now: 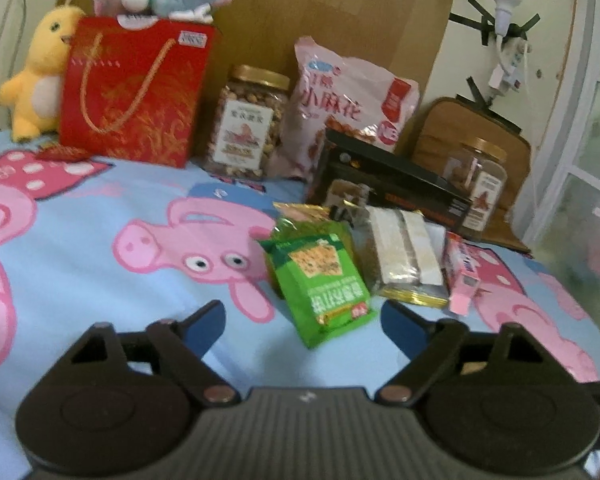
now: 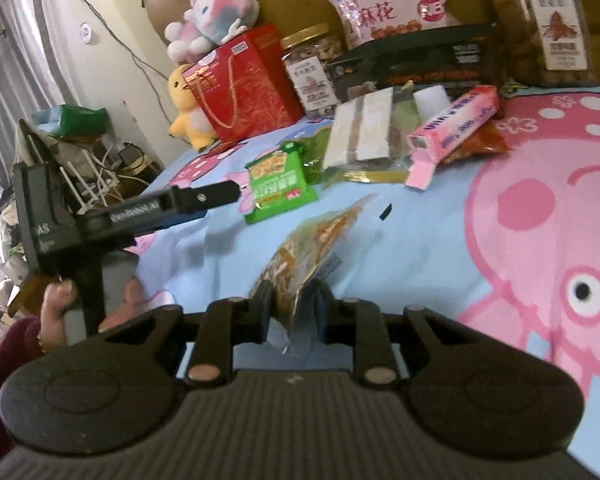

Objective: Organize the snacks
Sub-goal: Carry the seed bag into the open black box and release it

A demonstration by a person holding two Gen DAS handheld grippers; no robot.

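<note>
My left gripper (image 1: 304, 324) stands open low over the blue pig-print sheet (image 1: 100, 280). The near end of a green snack packet (image 1: 320, 284) lies between its fingertips, untouched. In the right wrist view, my right gripper (image 2: 295, 306) is shut on the lower edge of a clear bag of orange strips (image 2: 300, 256), which tilts up off the sheet. To its left, a hand (image 2: 60, 292) holds the left gripper side-on, one of its fingers (image 2: 216, 196) reaching toward the green packet (image 2: 276, 180).
Behind the green packet lie a wafer pack (image 1: 404, 256) and a pink box (image 1: 464, 276). Along the back stand a red gift bag (image 1: 132, 92), a nut jar (image 1: 248, 124), a pink bag (image 1: 348, 100), a black box (image 1: 388, 176), a second jar (image 1: 480, 180) and plush toys (image 1: 40, 76).
</note>
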